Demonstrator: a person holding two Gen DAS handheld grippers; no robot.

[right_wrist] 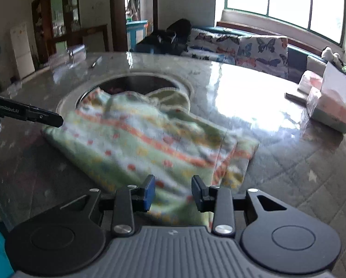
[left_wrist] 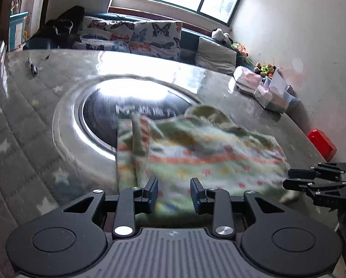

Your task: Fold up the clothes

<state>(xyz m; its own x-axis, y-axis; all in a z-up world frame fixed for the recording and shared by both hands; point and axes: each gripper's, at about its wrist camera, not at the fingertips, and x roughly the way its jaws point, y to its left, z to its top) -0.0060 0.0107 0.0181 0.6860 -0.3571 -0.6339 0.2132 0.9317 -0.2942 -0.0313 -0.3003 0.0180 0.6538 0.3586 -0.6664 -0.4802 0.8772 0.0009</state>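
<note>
Fleece garment (left_wrist: 196, 153) folded, near edge between parted jaws.

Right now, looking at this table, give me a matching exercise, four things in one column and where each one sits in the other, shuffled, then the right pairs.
Things:
1. garment
2. pen
3. red box
4. butterfly cushions

Places:
A. on the bench under the window
B. at the table's right edge, left wrist view
C. far left on the table, left wrist view
D. in front of both grippers, partly over the round inset

Pairs: 1-D, 2-C, 3-B, 4-A
</note>
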